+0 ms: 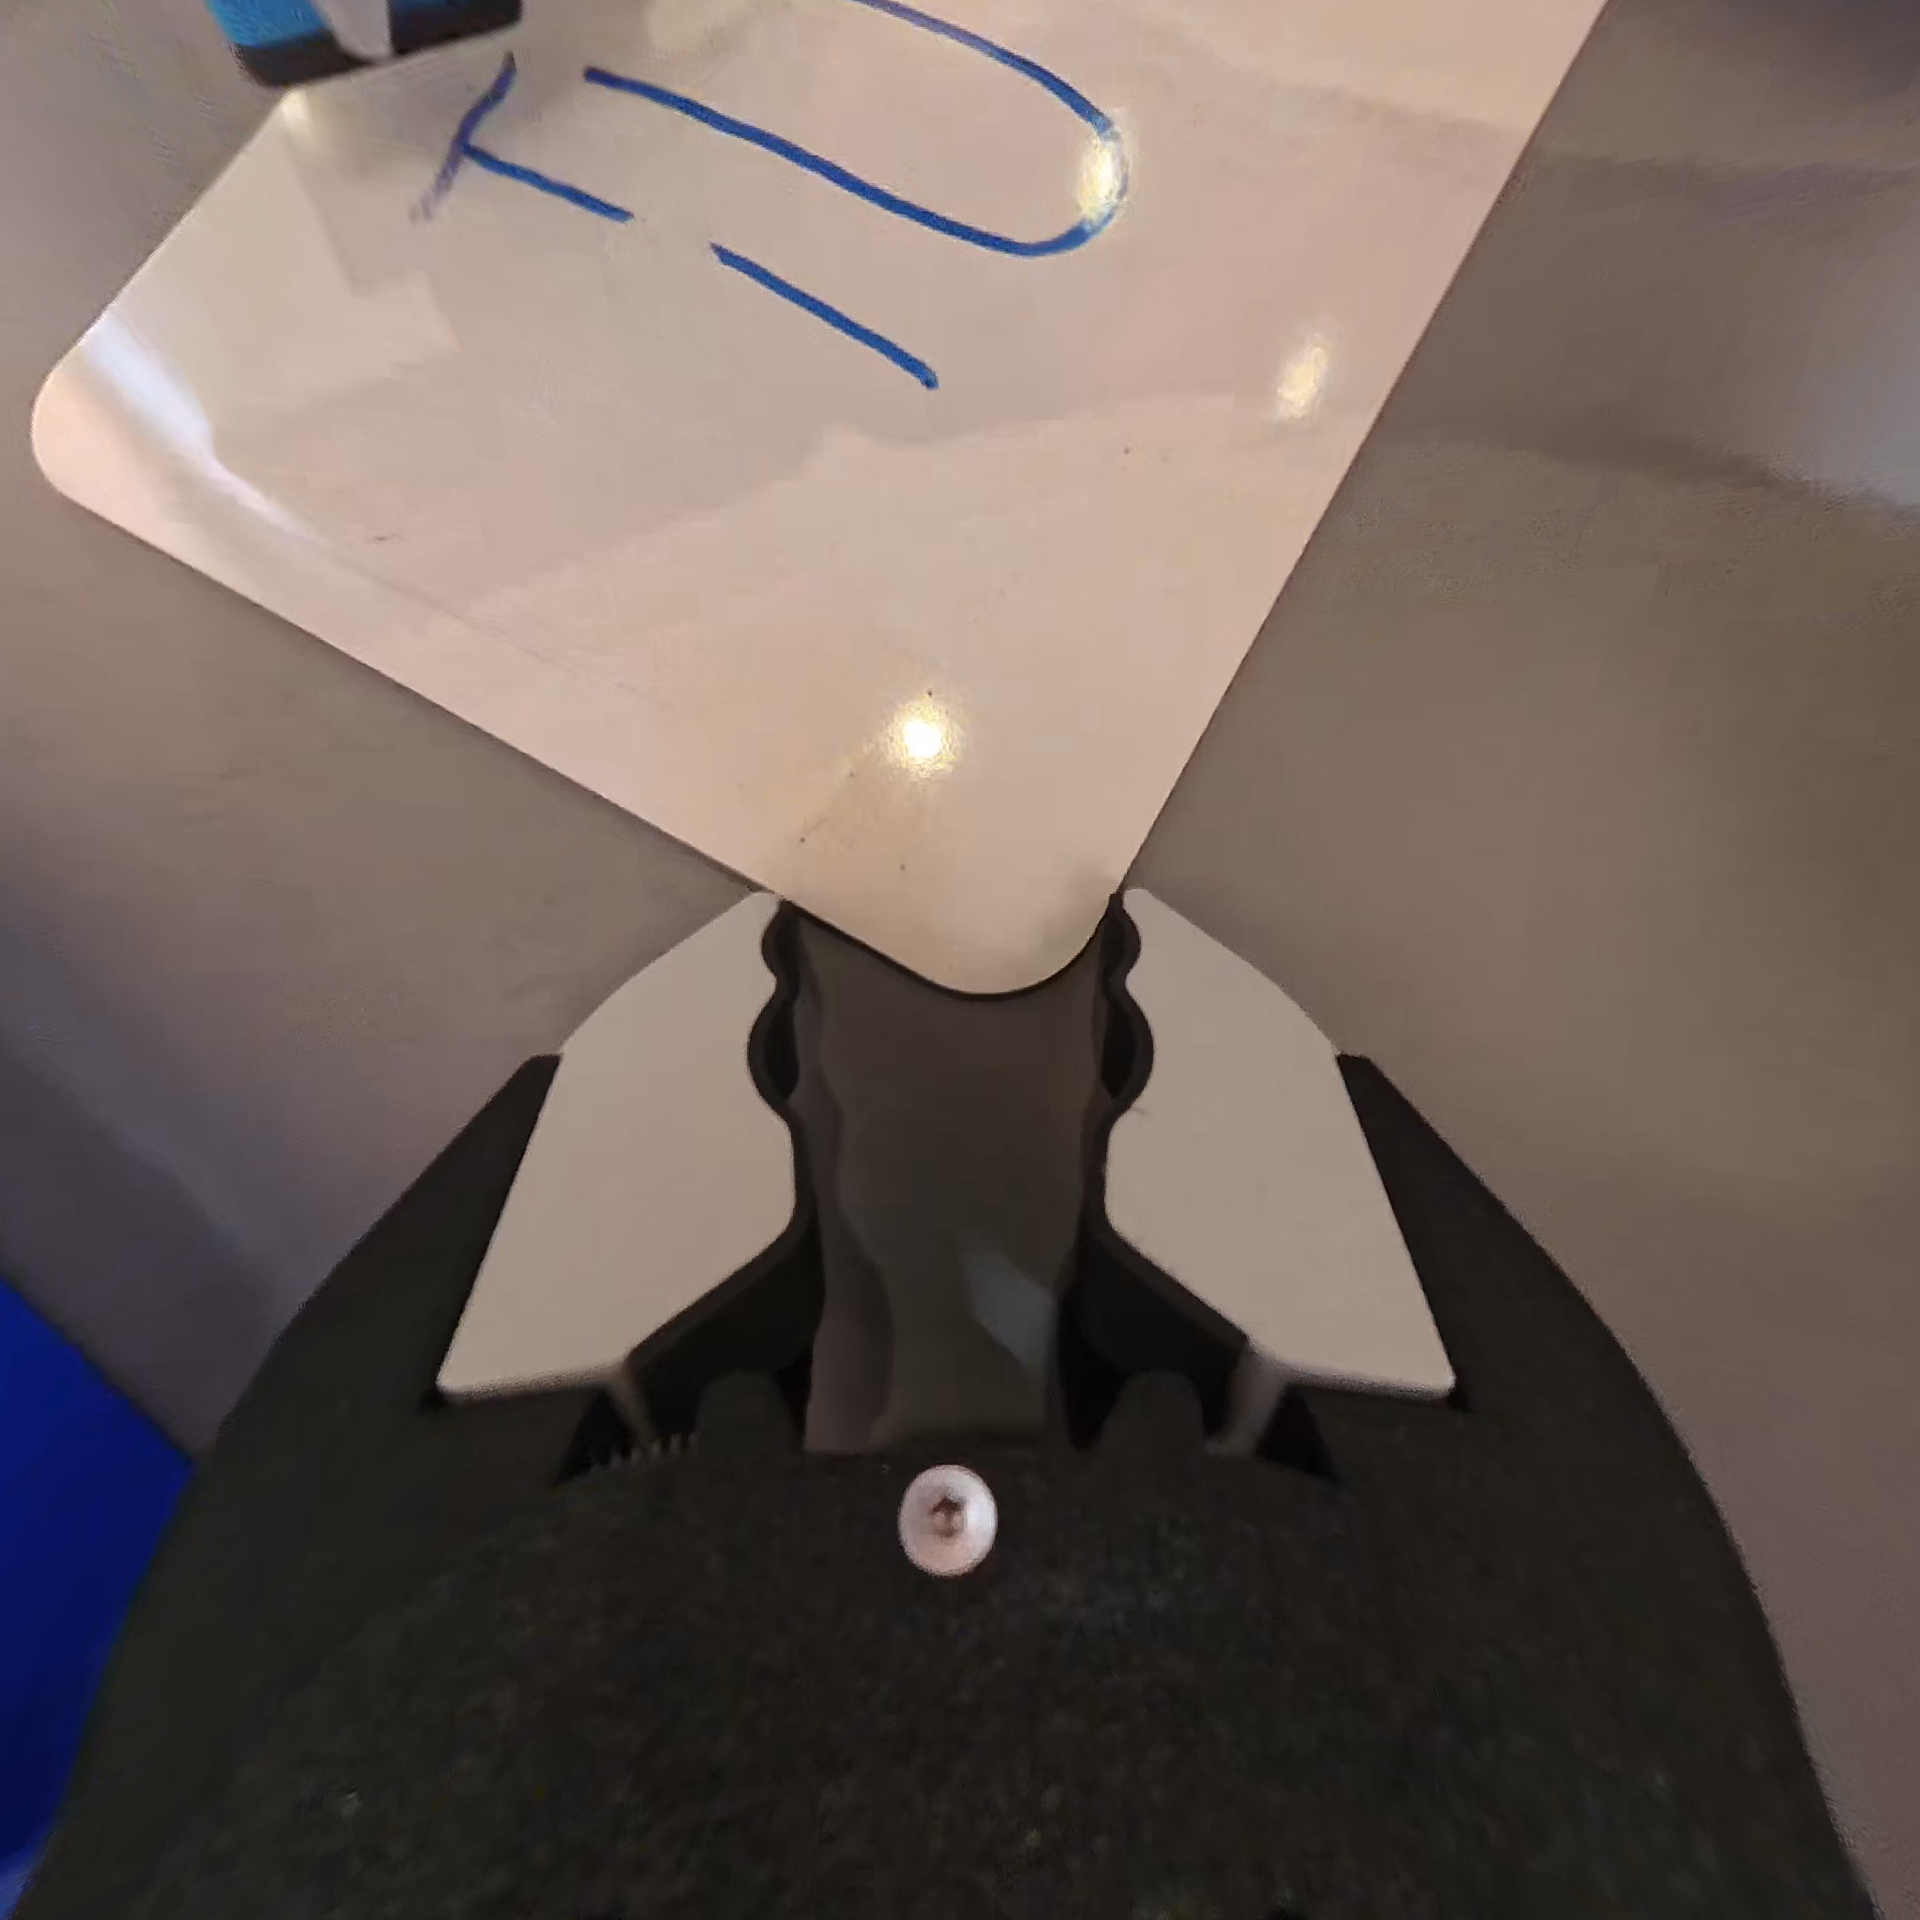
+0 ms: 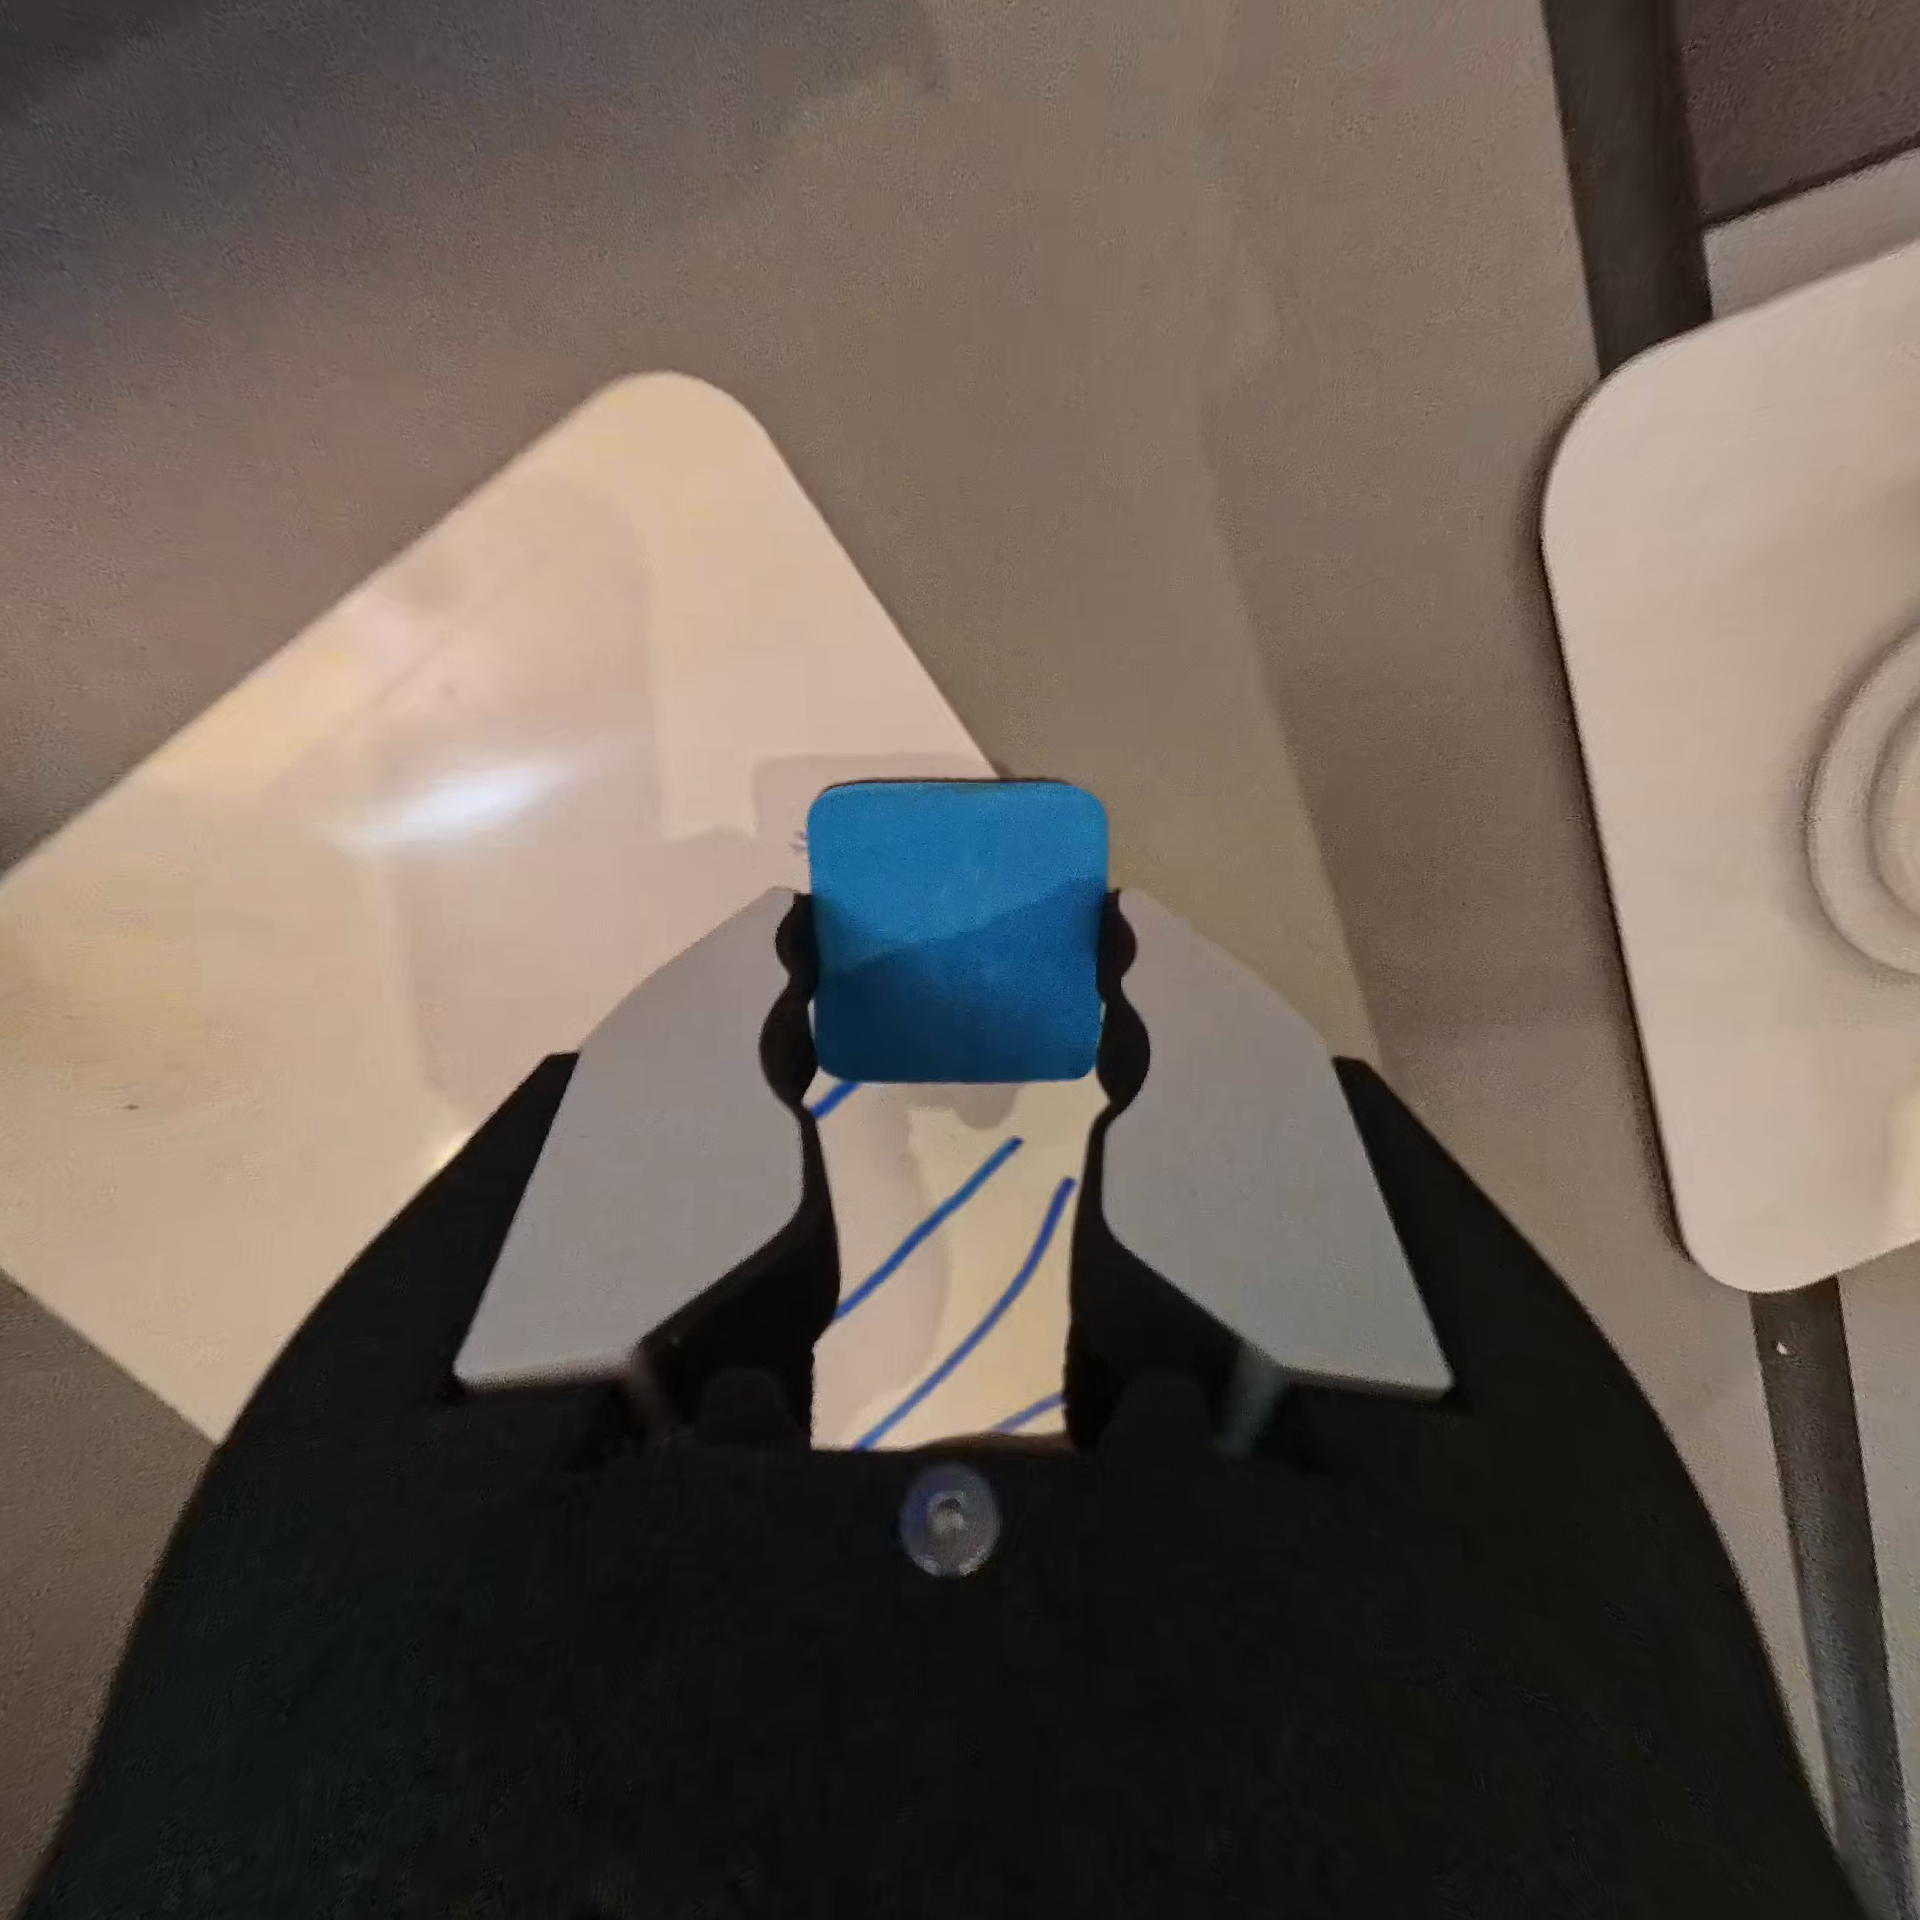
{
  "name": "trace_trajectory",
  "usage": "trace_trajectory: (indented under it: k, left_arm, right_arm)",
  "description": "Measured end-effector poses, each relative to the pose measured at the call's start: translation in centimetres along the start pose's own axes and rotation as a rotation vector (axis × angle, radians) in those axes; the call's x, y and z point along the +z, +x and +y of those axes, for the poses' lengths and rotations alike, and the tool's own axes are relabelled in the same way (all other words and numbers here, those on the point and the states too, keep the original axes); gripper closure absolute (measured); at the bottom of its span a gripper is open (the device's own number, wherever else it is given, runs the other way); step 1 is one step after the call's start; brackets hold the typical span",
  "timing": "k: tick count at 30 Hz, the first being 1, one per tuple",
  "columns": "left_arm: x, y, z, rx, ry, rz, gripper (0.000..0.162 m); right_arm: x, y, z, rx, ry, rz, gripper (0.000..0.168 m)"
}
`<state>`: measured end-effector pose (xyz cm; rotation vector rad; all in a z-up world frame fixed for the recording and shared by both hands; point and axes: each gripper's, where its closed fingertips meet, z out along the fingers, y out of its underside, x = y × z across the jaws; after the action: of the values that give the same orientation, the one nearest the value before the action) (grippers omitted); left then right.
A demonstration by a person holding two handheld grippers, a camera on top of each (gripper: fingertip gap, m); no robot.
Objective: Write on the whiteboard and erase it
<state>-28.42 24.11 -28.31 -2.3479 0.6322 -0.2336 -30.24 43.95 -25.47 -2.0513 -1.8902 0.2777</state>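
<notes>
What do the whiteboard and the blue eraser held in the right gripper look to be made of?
Whiteboard: a thin, rigid sheet with a glossy coated finish; it mirrors ceiling lights as bright spots and has rounded corners. Plastic or coated metal, I cannot tell which.

Eraser: a matte blue block, likely foam, showing no glare; the left wrist view shows a dark layer beneath the blue, probably felt. The right gripper clamps its sides.

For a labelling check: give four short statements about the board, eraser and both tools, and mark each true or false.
1. The right tool grips a blue eraser. True.
2. The whiteboard is wiped clean. False: blue marks remain on it.
3. The left tool holds a marker. False: it is open, holding nothing, with a board corner between its tips.
4. The eraser is over the board. True.
</notes>
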Motion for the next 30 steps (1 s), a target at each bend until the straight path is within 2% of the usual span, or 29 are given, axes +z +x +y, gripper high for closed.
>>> trace_trajectory:
  k: [2, 5, 8, 11, 13, 17, 19, 23, 28, 30]
  left_arm:
    - [0.0, -0.1, 0.0, 0.010, -0.001, 0.006, 0.106]
    - [0.1, -0.4, -0.1, 0.011, -0.005, 0.010, 0.105]
    - [0.1, -0.7, -0.1, 0.006, -0.012, 0.014, 0.102]
    - [0.1, -0.8, 0.0, 0.013, -0.017, 0.016, 0.102]
    - [0.0, -1.0, 0.0, 0.009, -0.014, 0.008, 0.107]
    - [-0.2, -1.5, 0.2, -0.006, -0.013, -0.008, 0.113]
    - [-0.2, -1.7, 0.2, -0.010, -0.014, -0.012, 0.114]
    - [-0.2, -2.2, 0.3, -0.032, -0.012, -0.025, 0.109]
    - [-0.3, -2.2, 0.3, -0.033, -0.015, -0.031, 0.109]
    - [-0.3, -2.2, 0.3, -0.036, -0.009, -0.031, 0.109]
  right_arm:
    - [0.8, 1.4, 1.2, -0.005, -0.041, 0.001, 0.117]
    - [2.0, 0.6, 1.7, -0.036, -0.045, -0.012, 0.116]
    - [1.7, -2.9, 1.7, -0.085, -0.032, -0.072, 0.116]
    - [1.0, -6.4, 2.3, -0.205, -0.089, -0.129, 0.116]
    - [0.7, -4.5, 2.0, -0.197, -0.096, -0.081, 0.116]
    - [0.7, 2.0, 1.0, -0.030, -0.035, -0.003, 0.116]
    - [1.8, 2.3, 1.9, -0.035, -0.081, -0.013, 0.115]
    - [1.3, -1.7, 2.7, -0.114, -0.059, -0.053, 0.116]
    - [-0.7, -11.5, 4.9, -0.324, -0.077, -0.156, 0.116]
    - [-1.2, -11.7, 5.1, -0.358, -0.089, -0.151, 0.116]
